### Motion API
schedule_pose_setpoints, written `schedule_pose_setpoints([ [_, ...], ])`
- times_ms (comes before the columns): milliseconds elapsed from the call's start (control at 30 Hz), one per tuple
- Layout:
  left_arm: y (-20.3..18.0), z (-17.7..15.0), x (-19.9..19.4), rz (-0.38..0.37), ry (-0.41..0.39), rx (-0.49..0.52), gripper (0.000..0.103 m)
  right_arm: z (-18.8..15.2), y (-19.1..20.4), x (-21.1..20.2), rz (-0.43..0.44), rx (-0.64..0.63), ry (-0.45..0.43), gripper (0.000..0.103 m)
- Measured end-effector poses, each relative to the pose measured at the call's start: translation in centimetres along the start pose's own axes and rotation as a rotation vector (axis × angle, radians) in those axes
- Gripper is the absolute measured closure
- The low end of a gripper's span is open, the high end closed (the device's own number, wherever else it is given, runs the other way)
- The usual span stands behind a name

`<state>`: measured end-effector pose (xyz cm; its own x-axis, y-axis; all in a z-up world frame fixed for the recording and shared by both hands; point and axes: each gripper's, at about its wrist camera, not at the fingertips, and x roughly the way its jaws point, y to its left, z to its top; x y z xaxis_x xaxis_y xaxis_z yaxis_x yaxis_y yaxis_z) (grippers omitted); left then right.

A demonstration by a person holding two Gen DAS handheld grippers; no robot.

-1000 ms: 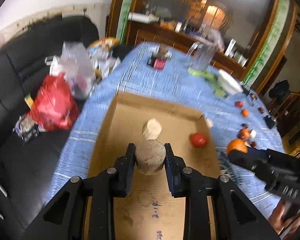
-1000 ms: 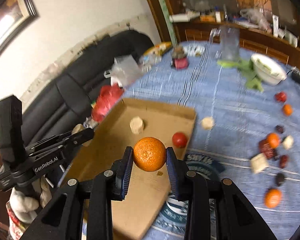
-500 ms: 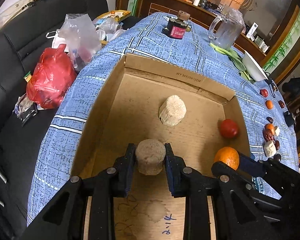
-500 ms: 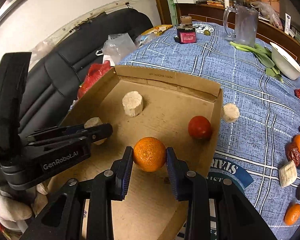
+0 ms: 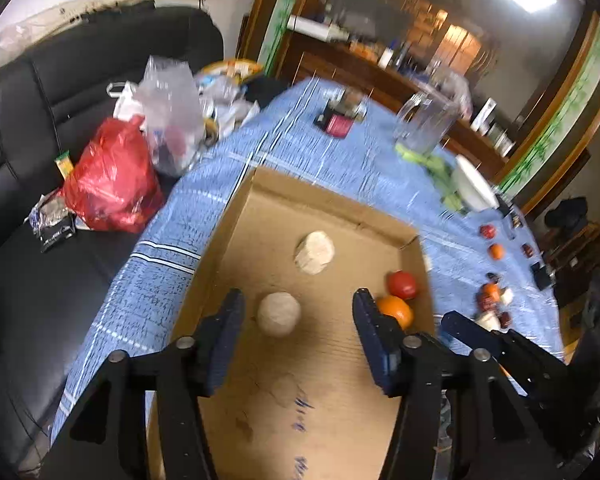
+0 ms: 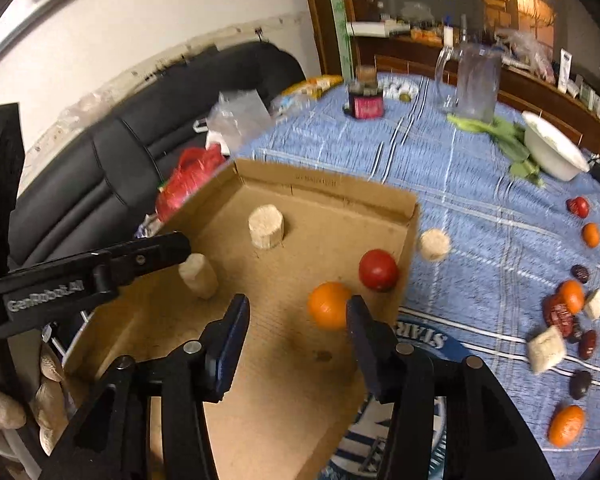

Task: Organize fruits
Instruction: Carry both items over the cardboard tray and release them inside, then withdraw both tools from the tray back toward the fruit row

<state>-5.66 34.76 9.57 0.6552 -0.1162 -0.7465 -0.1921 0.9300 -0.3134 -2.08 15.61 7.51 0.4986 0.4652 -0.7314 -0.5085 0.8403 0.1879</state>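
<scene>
1. The left gripper stands wide open and holds nothing; the pale round beige chunk sits on the box floor between its fingers, nearer the left one, with clear gaps on both sides.
2. The right gripper is also spread wide and empty; the round orange fruit lies on the cardboard just left of its right finger (whether they touch is blurred).
3. The shallow brown cardboard box has low upright walls at the far side and right; the smooth red round fruit rests near the right wall, just beyond the orange fruit.
4. A ridged beige cylinder stands upright toward the box's far left corner, and open cardboard floor lies at lower centre of both views.
5. One more pale beige chunk lies outside the box, just beside its right wall, on the blue checked cloth covering the desk.
6. At the right of the right wrist view, small orange, dark red and pale pieces lie scattered on the cloth.
7. Farther up the desk stand a clear glass jug and a white bowl; a black leather sofa with a red plastic bag fills the left of the left wrist view.
</scene>
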Motion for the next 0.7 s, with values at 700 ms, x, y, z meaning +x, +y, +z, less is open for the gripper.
schedule_pose_setpoints([
  [700, -10.7, -11.2, -9.3, -0.156, -0.13, 0.078, 0.03, -12.6, -13.0, -16.0, -0.047, 0.421, -0.247, 0.04],
])
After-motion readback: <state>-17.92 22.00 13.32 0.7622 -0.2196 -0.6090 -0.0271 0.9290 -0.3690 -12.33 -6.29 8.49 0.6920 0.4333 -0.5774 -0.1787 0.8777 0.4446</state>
